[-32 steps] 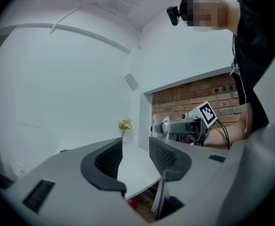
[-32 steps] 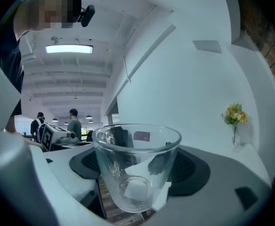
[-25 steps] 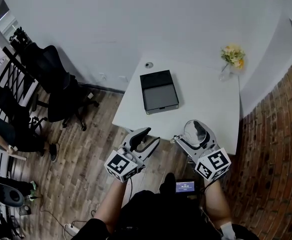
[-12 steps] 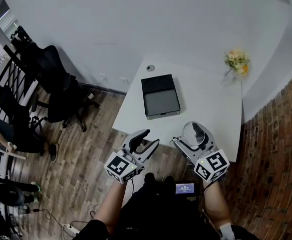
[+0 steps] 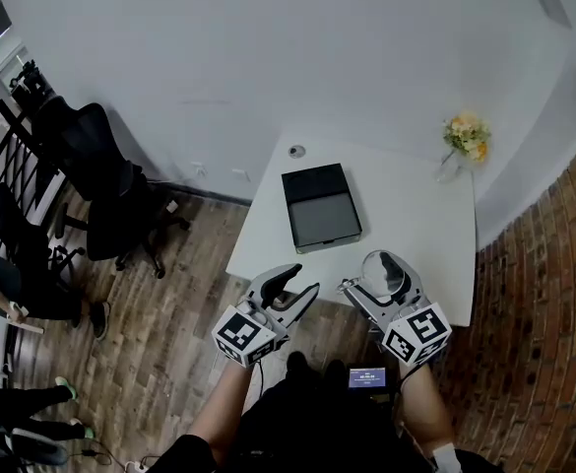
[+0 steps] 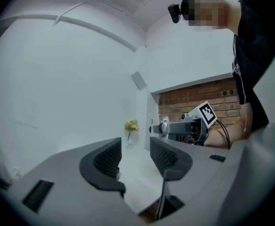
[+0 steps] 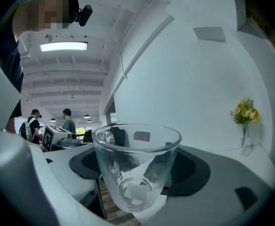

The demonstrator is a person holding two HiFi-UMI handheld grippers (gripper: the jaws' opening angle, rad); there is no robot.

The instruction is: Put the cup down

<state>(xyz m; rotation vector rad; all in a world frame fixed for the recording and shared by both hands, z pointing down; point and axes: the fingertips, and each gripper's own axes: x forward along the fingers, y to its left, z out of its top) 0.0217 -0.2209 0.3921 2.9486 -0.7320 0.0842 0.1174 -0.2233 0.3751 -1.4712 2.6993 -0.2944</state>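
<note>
White bench [image 5: 406,215] against a white wall: right claw [image 5: 378,276] clenched on an upright cup [image 7: 137,164]; left claw [image 6: 134,157] released, empty.

Head view: high up, steeply down on bench [image 5: 416,225]. Gripper views: low, along own jaws, right one close on cup [image 7: 136,166]. All share flowers [image 5: 467,136].

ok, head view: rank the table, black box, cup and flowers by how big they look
1. table
2. black box
3. cup and flowers: these look about alike. The cup, held in the right tool, is nearer the camera, so I won't rank the two.
</note>
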